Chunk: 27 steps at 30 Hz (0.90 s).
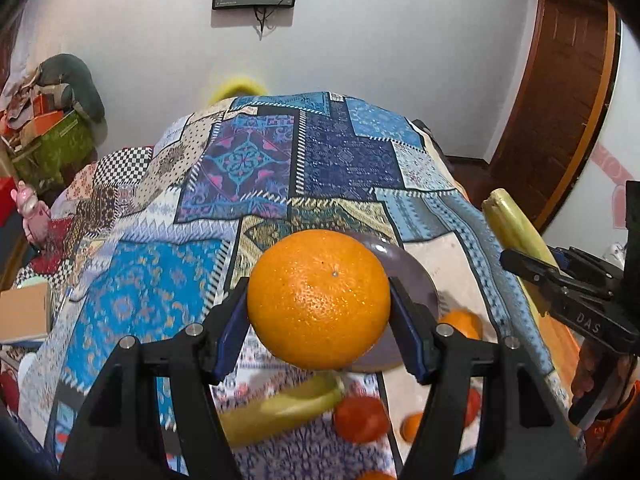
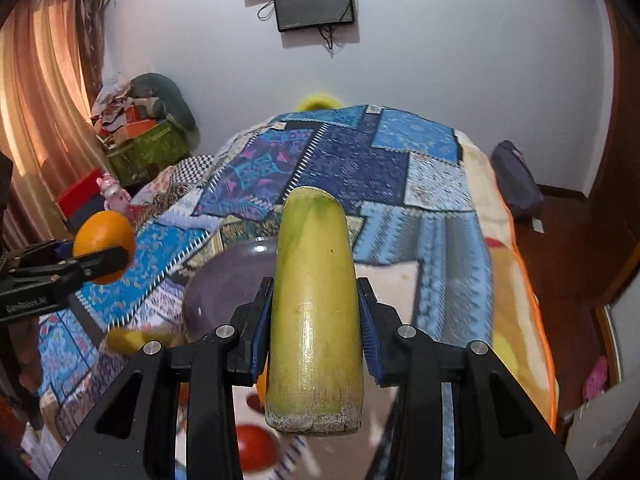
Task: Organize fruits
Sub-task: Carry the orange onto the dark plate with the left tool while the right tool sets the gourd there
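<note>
Both fruits are up off the bed (image 1: 280, 168) now: left hand-held gripper (image 1: 320, 320) clamps the orange (image 1: 319, 299), right hand-held gripper (image 2: 314, 332) pinches the banana (image 2: 316, 312) mid-length, probably heading for the purple bowl (image 2: 224, 280) just below.

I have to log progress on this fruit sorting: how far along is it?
Nothing looks sorted yet: the grey-purple plate appears empty. In hand: left gripper clamps a round orange; right gripper clamps a yellow-green banana. Left: another banana, a red fruit and small oranges on the patchwork blanket.
</note>
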Motion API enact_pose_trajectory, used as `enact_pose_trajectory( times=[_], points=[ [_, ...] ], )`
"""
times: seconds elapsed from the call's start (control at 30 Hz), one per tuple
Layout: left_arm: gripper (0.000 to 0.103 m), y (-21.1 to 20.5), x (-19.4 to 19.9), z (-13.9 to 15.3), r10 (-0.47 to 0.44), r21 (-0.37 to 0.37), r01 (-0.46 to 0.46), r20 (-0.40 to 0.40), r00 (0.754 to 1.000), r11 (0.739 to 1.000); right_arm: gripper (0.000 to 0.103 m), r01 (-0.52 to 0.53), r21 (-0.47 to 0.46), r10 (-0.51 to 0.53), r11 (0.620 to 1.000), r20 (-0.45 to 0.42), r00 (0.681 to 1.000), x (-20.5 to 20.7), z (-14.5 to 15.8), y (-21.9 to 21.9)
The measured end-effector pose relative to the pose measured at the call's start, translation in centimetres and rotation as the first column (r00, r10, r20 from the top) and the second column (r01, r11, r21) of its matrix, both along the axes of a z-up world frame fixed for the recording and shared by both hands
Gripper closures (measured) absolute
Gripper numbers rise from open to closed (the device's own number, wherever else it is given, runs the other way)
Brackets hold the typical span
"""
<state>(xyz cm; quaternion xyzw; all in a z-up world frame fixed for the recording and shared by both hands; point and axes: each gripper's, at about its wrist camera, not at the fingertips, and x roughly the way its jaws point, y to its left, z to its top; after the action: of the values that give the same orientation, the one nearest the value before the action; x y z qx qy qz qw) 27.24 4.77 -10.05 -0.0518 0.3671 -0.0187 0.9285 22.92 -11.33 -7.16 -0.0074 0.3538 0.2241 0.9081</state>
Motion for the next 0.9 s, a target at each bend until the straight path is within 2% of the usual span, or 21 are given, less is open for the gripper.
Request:
enact_pose_trajectory(
  times=[0.23,0.5,0.9],
  points=[
    [0.038,0.0,4.1,-1.2,-0.003,-0.02,0.002,-0.039,0.999,1.0,0.067,-0.052,-0.011,0.051,0.999,-0.031,0.998,2.8,-1.2,2.1],
    [0.038,-0.2,8.6,-4.4,-0.014,-0.019,0.012,-0.125,0.992,1.0,0.067,-0.112,-0.026,0.107,0.993,-0.125,0.986,6.5,-4.1,3.6],
    [0.038,-1.7,13.3,-8.9,-0.077,-0.008,0.078,-0.261,0.962,0.997,0.067,-0.187,-0.115,0.154,0.976,-0.244,0.957,10.1,-7.7,4.6]
  ],
)
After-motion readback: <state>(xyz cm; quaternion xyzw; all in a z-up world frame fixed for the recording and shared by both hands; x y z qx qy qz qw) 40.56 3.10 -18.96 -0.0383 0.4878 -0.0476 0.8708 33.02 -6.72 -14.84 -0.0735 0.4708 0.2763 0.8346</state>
